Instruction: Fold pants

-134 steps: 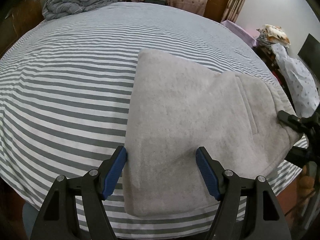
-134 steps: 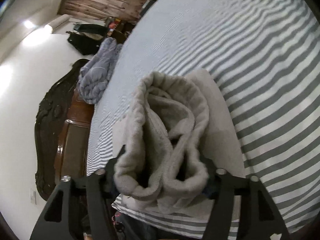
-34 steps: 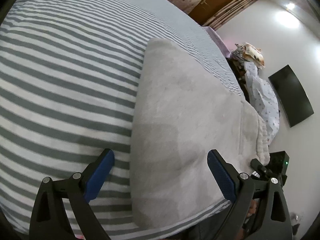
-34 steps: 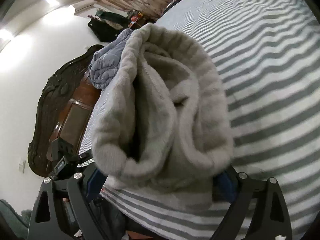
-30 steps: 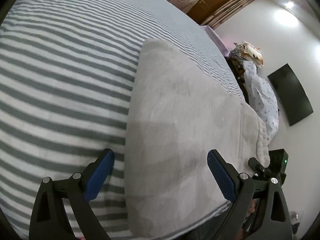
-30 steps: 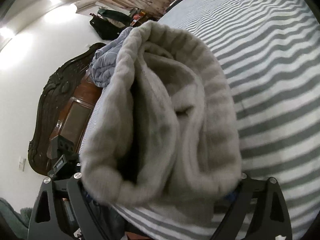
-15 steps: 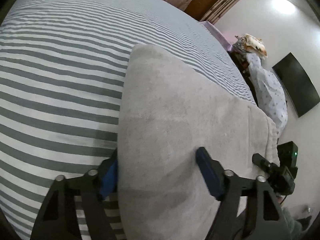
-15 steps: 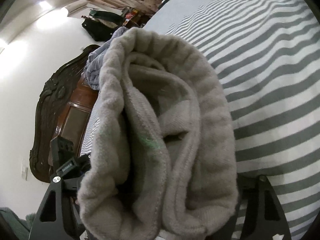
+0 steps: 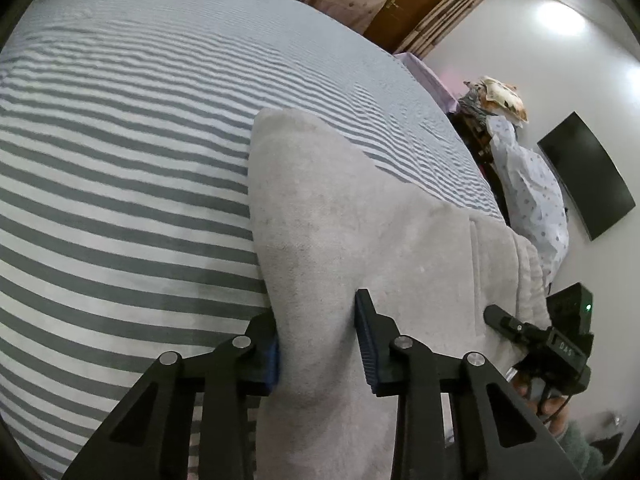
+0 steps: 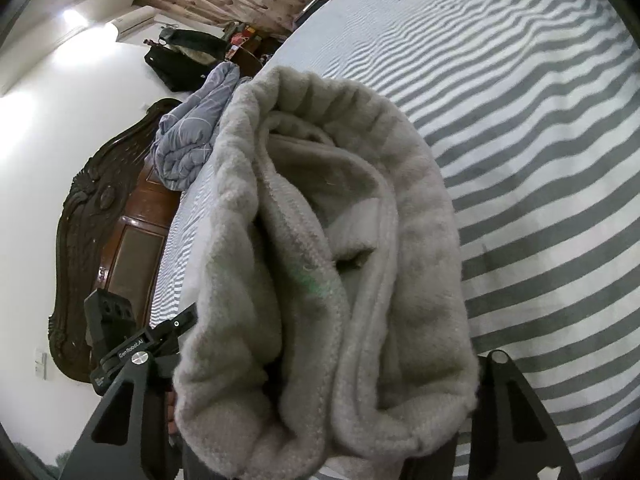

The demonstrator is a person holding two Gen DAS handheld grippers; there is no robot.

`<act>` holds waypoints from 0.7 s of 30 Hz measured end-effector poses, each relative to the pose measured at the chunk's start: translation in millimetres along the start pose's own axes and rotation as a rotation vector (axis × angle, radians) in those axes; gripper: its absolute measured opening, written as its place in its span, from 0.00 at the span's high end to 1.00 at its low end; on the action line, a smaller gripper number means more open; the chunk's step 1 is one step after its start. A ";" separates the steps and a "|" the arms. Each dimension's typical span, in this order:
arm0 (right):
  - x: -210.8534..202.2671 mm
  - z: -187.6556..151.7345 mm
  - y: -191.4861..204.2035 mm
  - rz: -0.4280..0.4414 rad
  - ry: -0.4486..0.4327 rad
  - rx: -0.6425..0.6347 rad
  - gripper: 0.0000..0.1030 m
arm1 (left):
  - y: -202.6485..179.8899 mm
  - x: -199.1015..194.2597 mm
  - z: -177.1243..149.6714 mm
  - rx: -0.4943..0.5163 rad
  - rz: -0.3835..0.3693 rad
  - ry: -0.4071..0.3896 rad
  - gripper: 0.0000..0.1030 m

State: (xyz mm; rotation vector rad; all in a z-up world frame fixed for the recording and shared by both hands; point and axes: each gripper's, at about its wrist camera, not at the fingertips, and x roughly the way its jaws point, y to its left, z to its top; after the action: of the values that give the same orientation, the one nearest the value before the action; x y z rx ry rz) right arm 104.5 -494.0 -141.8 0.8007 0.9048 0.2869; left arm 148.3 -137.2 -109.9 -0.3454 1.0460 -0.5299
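Light grey fleece pants lie folded on the striped bed, near its front edge. My left gripper is shut on the near left edge of the pants, with blue pads on either side of the cloth. My right gripper is shut on the bunched waistband end of the pants and holds it raised; the cloth hides its fingertips. The right gripper also shows in the left wrist view at the pants' right end. The left gripper also shows in the right wrist view.
A crumpled blue-grey duvet lies at the head of the bed by a dark carved headboard. A dark TV hangs on the right wall above piled clothes. A wooden door stands beyond the bed.
My left gripper has closed on the pants' near edge, having been open around it a second ago. The right gripper has kept its hold and lifted the waistband end higher.
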 end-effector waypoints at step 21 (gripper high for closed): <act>23.6 36.1 81.5 0.079 0.009 -0.103 0.57 | -11.8 -58.7 59.2 0.098 0.045 -0.156 0.71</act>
State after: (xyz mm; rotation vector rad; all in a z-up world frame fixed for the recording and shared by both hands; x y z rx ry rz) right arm 155.4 -443.6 -83.7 0.7408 0.8615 0.4035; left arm 174.7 -112.4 -33.9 -0.2715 0.8720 -0.5041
